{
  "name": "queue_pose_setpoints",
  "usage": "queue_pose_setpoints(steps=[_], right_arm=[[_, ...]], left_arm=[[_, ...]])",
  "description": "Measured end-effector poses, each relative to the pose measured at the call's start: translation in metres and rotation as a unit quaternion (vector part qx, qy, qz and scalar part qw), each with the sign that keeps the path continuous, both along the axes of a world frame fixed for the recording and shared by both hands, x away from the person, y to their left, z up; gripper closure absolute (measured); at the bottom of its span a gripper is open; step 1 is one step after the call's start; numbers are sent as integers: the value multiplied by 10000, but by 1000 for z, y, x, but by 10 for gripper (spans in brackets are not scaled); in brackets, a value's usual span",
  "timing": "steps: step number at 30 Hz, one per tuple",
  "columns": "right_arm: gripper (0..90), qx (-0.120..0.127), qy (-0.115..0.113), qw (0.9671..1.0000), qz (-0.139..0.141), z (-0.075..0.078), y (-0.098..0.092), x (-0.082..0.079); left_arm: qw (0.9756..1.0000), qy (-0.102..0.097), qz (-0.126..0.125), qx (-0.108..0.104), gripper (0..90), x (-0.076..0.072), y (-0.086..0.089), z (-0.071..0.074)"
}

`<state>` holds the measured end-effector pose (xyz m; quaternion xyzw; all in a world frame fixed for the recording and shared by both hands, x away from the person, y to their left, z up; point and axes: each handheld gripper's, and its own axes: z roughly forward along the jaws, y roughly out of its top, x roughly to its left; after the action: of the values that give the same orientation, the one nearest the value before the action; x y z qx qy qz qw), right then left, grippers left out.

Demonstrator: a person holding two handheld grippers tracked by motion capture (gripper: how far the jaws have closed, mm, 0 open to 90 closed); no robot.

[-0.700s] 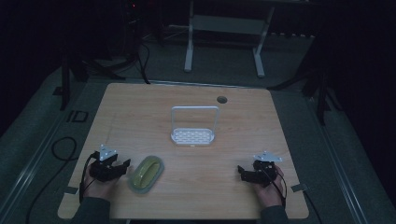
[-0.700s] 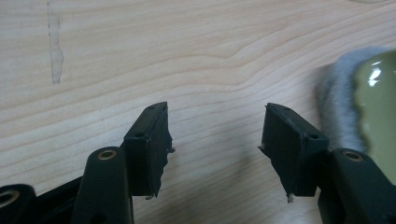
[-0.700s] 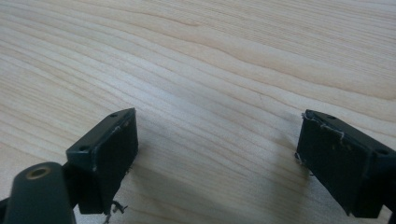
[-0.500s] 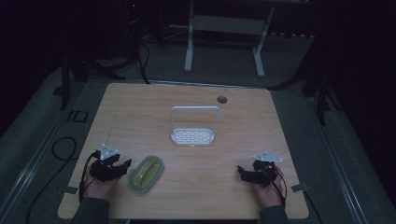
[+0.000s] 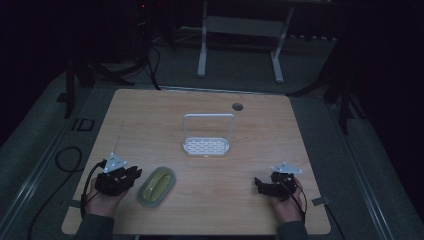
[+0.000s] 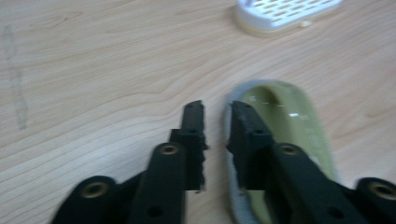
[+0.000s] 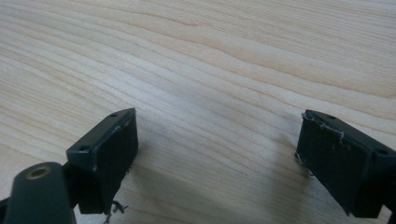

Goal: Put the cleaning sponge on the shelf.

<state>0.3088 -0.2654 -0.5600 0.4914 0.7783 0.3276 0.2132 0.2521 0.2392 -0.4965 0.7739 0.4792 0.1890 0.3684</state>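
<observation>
An olive-green oval dish (image 5: 156,186) with a pale rim lies on the wooden table near its front left. My left gripper (image 5: 136,175) is at the dish's left edge. In the left gripper view, the left gripper (image 6: 215,112) has its jaws narrowly apart. One jaw stands over the bare wood and the other over the inside of the dish (image 6: 285,116), so they straddle the rim. A strip of wood shows in the gap, and no pad visibly presses the rim. My right gripper (image 5: 259,184) rests at the front right. In its own view the right gripper (image 7: 217,144) is wide open over bare wood.
A small white slotted rack (image 5: 206,147) with a tall wire hoop stands at the table's middle; its base (image 6: 280,11) lies beyond the dish. A round cable hole (image 5: 237,106) sits near the far edge. Metal stand legs rise behind the table.
</observation>
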Motion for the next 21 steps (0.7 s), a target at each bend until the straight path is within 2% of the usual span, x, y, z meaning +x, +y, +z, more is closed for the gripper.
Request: queue_pose_setpoints(steps=[4,11,16,21], right_arm=[[123,2,-1,10000,-8,0,0,0],[124,-3,0,10000,-8,0,0,0],[123,1,-2,10000,-12,0,0,0],[124,3,-1,10000,-13,0,0,0]], left_arm=[[9998,53,-179,-72,897,-9,-5,5],[9982,146,-575,22,900,-22,-18,6],[9969,203,-716,251,900,-26,-27,3],[9955,257,-863,278,900,-30,-33,1]])
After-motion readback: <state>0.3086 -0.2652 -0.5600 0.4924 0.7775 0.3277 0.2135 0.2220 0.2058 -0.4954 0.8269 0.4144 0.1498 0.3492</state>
